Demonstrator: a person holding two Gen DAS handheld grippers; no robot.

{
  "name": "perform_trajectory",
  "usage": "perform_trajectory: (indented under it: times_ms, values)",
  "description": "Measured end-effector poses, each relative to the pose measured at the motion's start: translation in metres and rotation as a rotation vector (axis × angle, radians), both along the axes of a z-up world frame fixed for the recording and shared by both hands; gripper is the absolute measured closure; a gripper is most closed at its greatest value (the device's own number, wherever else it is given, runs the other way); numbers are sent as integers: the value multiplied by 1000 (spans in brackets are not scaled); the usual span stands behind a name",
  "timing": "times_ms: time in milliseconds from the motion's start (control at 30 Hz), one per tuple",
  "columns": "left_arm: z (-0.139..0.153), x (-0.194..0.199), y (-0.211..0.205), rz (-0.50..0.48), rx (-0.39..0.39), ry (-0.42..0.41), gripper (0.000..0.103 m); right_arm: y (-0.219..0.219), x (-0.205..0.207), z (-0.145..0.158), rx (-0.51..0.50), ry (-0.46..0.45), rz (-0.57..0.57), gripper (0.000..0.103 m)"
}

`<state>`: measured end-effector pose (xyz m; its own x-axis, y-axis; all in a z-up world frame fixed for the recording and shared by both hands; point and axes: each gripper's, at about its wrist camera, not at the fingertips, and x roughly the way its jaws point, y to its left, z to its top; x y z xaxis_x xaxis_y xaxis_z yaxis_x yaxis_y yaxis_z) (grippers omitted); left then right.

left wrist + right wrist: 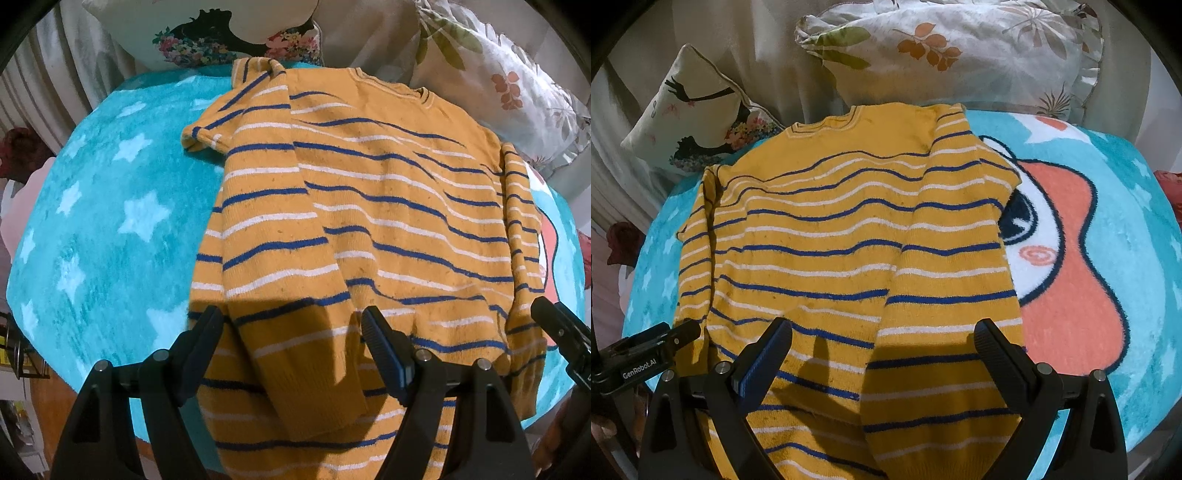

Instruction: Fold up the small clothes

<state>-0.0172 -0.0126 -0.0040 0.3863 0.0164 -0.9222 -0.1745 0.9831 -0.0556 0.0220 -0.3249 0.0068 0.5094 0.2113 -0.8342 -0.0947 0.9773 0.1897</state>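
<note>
A yellow sweater (369, 206) with blue and white stripes lies flat on a turquoise blanket (103, 221), collar at the far end. Both sleeves are folded inward over the body. It also shows in the right wrist view (831, 236). My left gripper (291, 325) is open, its fingers hovering over the folded left sleeve near the hem. My right gripper (882, 336) is open, hovering over the folded right sleeve near the hem. Each gripper's tip shows at the edge of the other's view.
The blanket (1126, 229) has white stars and an orange cartoon figure (1071, 280). A leaf-print pillow (953, 48) and a bird-print cushion (690, 125) lie beyond the collar. Curtains hang at the far left.
</note>
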Motion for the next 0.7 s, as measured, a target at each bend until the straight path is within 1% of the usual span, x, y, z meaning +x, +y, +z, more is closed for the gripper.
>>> perform_trajectory:
  times_ms: [100, 133, 233, 267, 467, 567, 600, 633, 667, 700]
  values:
    - [-2, -3, 2, 4, -4, 0, 26, 1, -4, 1, -3, 2, -4, 2]
    - [1, 1, -2, 7, 19, -14, 26, 3, -6, 1, -4, 3, -9, 2]
    - [1, 1, -3, 7, 20, -10, 26, 4, -7, 0, -6, 7, -12, 2]
    - [1, 3, -3, 6, 10, 3, 26, 3, -7, 0, -6, 9, -13, 2]
    - [-1, 8, -4, 5, 9, 10, 26, -1, -5, 0, -3, 15, -18, 2]
    - [-5, 10, -3, 1, 5, 26, 26, -2, -1, -2, -4, 22, -16, 2]
    - [-8, 11, -3, -6, -4, 27, 31, -2, -1, -3, -4, 24, -17, 2]
    - [-11, 12, -2, -12, -16, 22, 54, -2, 0, -3, -4, 25, -17, 2]
    - [-15, 13, -1, -12, -17, 35, 68, -1, 0, -4, -4, 27, -18, 2]
    - [-16, 12, 2, 2, 4, 31, 80, -1, 0, -4, -4, 28, -21, 2]
